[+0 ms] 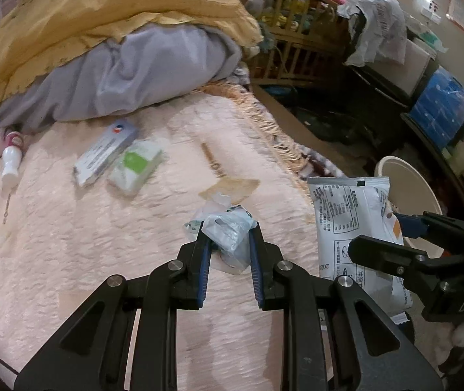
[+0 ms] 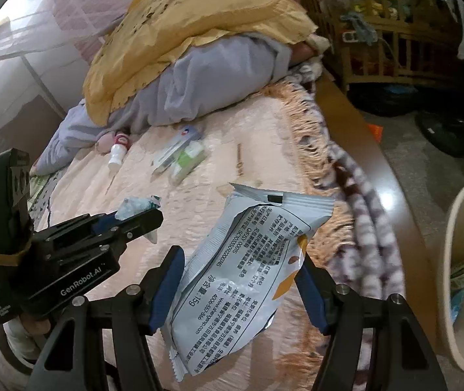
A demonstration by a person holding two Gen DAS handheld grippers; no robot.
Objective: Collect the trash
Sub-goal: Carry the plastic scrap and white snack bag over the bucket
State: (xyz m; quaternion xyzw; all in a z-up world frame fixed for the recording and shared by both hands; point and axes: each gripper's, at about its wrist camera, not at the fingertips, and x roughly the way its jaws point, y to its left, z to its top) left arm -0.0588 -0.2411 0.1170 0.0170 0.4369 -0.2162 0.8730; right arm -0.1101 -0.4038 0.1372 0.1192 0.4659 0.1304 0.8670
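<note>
My left gripper [image 1: 228,233] is shut on a crumpled pale-blue plastic wrapper [image 1: 230,228], held just above the pink bedspread [image 1: 85,244]. The same left gripper [image 2: 140,216] and wrapper [image 2: 134,207] show at the left of the right wrist view. My right gripper [image 2: 243,260] is shut on a large white printed snack bag [image 2: 245,270], its blue pads pressing both sides. That bag [image 1: 352,224] and the right gripper [image 1: 385,231] appear at the right of the left wrist view. A cream trash bin [image 2: 459,260] stands on the floor to the right, with some wrappers inside.
On the bed lie a flat box [image 1: 105,153], a green-and-white packet [image 1: 135,166] and a small white bottle [image 1: 10,163]. A yellow quilt [image 1: 101,9] over grey bedding is piled at the back. The bin [image 1: 407,189] sits beyond the fringed bed edge, with cluttered shelves behind.
</note>
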